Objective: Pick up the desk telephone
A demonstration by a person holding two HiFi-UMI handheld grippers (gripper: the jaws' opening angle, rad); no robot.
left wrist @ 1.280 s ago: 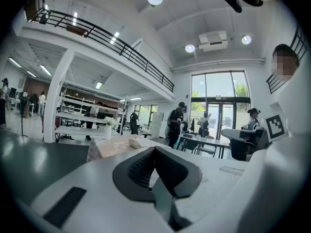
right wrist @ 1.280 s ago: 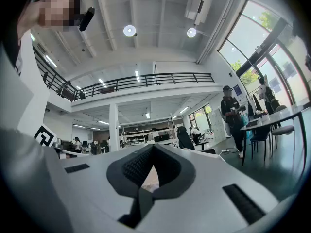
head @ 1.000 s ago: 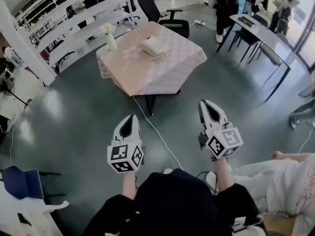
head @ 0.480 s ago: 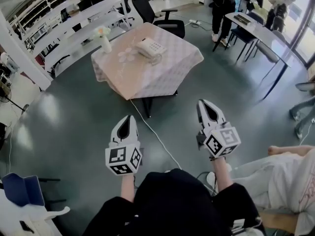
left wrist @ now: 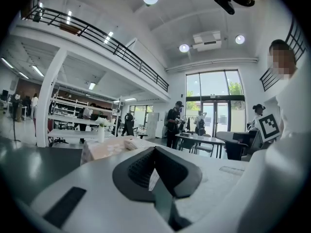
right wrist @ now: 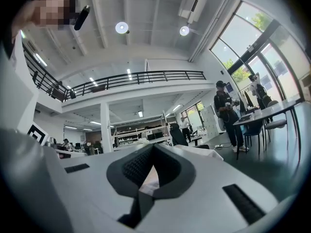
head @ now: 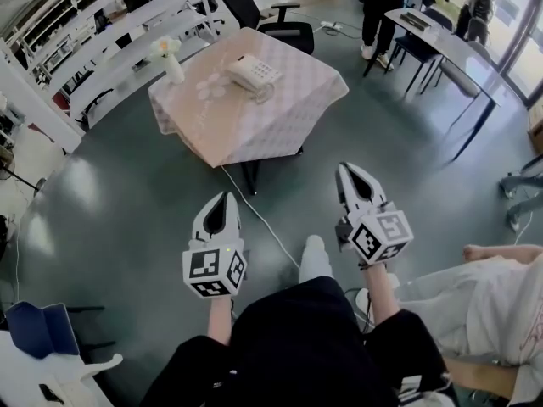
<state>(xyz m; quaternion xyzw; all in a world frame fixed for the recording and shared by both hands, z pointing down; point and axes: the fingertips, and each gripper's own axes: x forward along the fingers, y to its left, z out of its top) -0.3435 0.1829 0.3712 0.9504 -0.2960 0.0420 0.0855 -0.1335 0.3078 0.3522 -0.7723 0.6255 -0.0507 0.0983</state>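
Desk telephone [head: 254, 74] on table [head: 254, 125], well beyond both grippers.

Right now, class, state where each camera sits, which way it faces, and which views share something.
Head view: on the head, steeply down at left gripper, right gripper and torso.
Left gripper view: on that gripper, level along its shut jaws towards the table.
Right gripper view: likewise, along its own shut jaws.
Shared: head and left gripper views show the telephone.

One table [head: 276, 117], one desk telephone [head: 254, 73], one flower vase [head: 173, 64], one left gripper [head: 222, 202], one right gripper [head: 347, 171].
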